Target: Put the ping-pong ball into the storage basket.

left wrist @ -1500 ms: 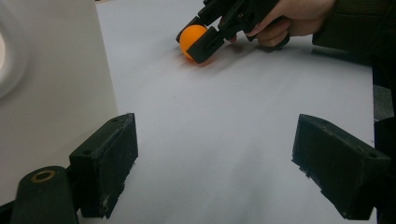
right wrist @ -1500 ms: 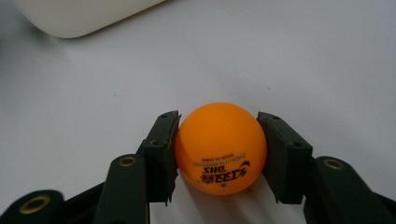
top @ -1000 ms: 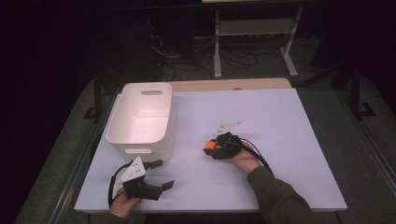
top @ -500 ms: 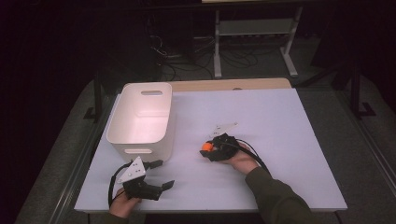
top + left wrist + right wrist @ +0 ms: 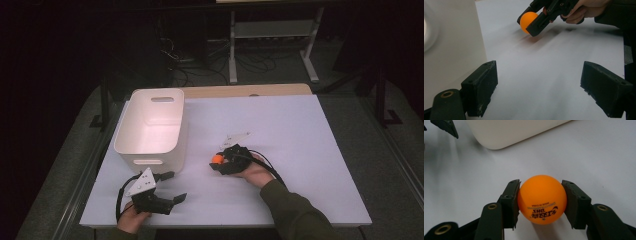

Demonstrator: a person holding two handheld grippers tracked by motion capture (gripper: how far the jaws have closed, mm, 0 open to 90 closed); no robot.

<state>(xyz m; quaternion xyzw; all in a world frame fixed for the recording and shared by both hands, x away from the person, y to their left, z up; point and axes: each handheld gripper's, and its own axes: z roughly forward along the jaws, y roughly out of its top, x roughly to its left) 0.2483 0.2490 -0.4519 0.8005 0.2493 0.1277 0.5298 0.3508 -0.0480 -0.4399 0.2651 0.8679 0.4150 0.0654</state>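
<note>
Where the right gripper closes on it, the ball is a smooth, matt orange sphere, pinched at its widest on both sides by the black pads. Dark blue print runs across its lower face, upside down in the right gripper view; a brand mark and a small line of lettering can be made out, the finest characters not. Its underside is cut off by the frame edge, so contact with the tabletop cannot be confirmed there. In the high view the ball sits at the left tip of the right gripper, near the middle of the tabletop, just right of the bin, and shows as a small orange spot without detail. In the left gripper view the ball is partly covered by one black jaw and looks slightly clear of the surface.

The left gripper is released, jaws wide apart with nothing between them, near the front-left corner, close to the bin. A pale object behind the right gripper is too small to identify.
</note>
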